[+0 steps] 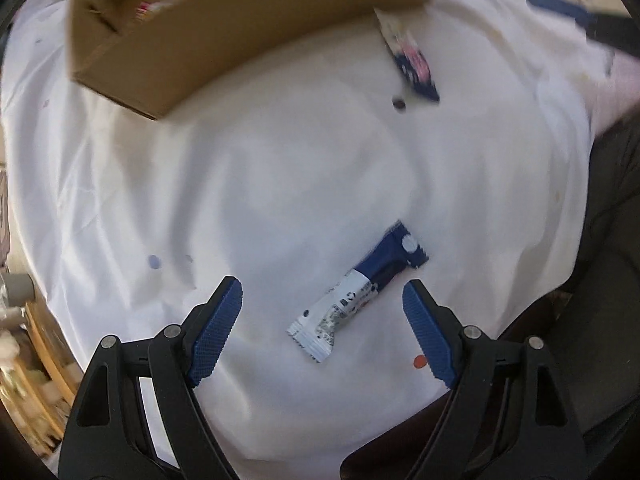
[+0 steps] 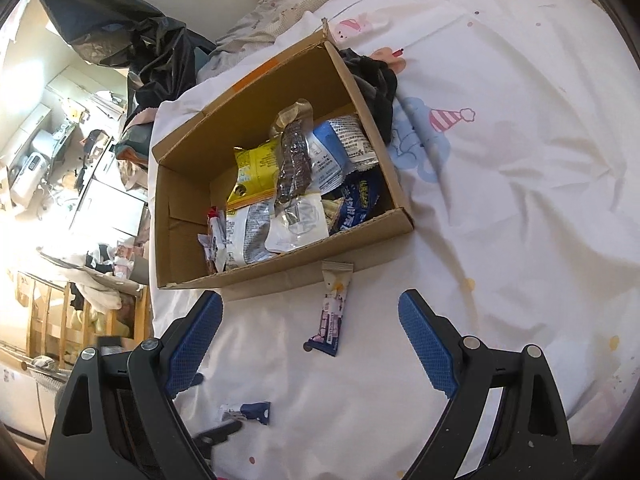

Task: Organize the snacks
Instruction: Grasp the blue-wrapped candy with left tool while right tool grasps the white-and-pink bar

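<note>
Between my left gripper's (image 1: 322,300) wide, empty jaws lies a blue-and-white snack bar (image 1: 358,292) on the bedsheet (image 1: 240,184); next I lower and close. Right gripper (image 2: 310,316) gapes empty near the cardboard box (image 2: 280,272).

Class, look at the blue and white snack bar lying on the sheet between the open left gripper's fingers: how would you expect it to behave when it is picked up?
The blue and white snack bar looks small and flat-lying, so probably light. Its glossy wrapper may be slippery. The crimped ends probably crumple if pinched there.
</note>
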Motion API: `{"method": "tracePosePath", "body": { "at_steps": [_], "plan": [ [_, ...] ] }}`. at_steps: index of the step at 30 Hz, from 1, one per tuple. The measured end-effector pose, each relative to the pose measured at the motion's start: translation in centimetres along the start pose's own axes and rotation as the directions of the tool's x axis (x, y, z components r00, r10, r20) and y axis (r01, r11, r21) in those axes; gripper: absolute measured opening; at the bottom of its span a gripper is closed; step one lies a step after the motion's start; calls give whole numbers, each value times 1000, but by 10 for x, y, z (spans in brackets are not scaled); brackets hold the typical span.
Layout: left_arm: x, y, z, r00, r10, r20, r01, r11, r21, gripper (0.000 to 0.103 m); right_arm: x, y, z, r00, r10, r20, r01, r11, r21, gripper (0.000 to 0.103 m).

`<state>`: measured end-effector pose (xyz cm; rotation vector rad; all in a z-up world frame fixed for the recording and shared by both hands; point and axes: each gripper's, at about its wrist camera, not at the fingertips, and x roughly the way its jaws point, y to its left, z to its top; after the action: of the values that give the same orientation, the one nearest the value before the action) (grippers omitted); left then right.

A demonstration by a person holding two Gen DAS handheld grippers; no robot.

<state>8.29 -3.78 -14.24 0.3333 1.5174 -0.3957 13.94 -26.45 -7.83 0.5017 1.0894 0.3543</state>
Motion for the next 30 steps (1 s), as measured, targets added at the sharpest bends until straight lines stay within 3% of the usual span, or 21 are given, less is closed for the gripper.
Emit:
{"method": "tracePosePath", "body": {
  "at_steps": [3, 5, 7, 9, 10, 15, 18, 21, 24, 30],
  "plan": [
    [12, -5, 5, 999, 29, -26, -29, 1000, 12, 78, 3, 5, 0, 1000, -8, -4, 8, 1000, -23, 92],
    [16, -9, 6, 999, 38, -32, -37, 999, 27, 60, 4, 8, -1, 1000, -9, -9, 9, 999, -37, 92],
    [16, -14, 7, 999, 35, -22, -34, 998, 43, 48, 5, 11, -2, 1000, -13, -11, 12, 999, -52, 92],
    [14, -20, 8, 999, 37, -8, -36, 997, 67, 20, 4, 13, -3, 1000, -18, -10, 17, 998, -63, 92],
    [13, -22, 8, 999, 40, -4, -39, 997, 71, 15, 5, 13, -3, 1000, -19, -11, 19, 998, -66, 92],
    [-7, -7, 11, 998, -10, 69, 12, 1000, -20, 15, 5, 11, -3, 1000, -20, -12, 20, 998, -54, 92],
    [-30, 9, 11, 985, -62, 163, 82, 989, -119, 15, 4, 6, -2, 1000, -4, -12, 4, 1000, -26, 92],
    [-50, 27, 10, 964, -56, 259, 117, 967, -227, 15, 6, -7, 0, 999, 47, -25, -46, 998, 53, 92],
    [-58, 47, 8, 952, -59, 302, 158, 936, -315, 15, 14, -24, 1, 988, 145, -52, -133, 974, 186, 92],
    [-63, 67, 3, 948, -39, 315, 175, 892, -416, 15, 44, -21, -3, 985, 98, -139, -71, 979, 192, 91]
  ]
}}
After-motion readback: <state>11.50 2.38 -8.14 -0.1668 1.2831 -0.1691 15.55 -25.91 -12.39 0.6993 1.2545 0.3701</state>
